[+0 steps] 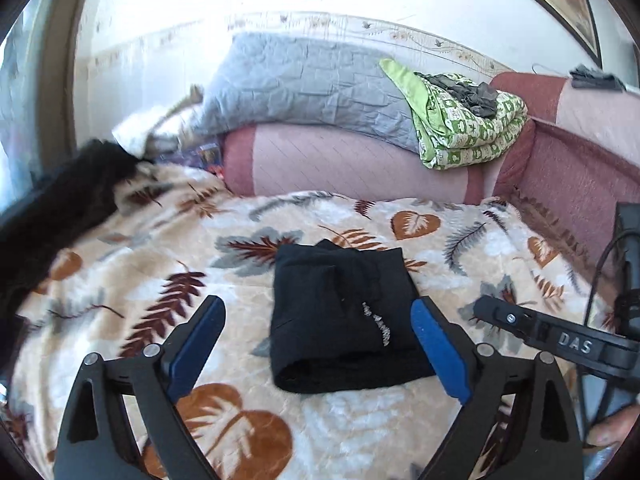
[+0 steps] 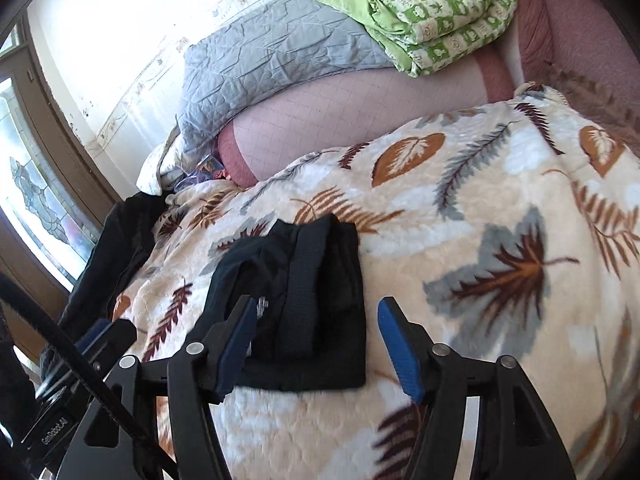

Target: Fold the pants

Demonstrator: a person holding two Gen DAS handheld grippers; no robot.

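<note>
The black pants lie folded into a small rectangle on the leaf-patterned blanket. They also show in the right wrist view. My left gripper is open and empty, held just above and in front of the bundle, its blue pads on either side. My right gripper is open and empty, just before the bundle's near edge. The right gripper's body shows in the left wrist view, at the bundle's right.
A pink bolster lies at the back with a grey quilt and a green patterned blanket on it. Another dark garment lies at the left edge. A pink sofa arm borders the right.
</note>
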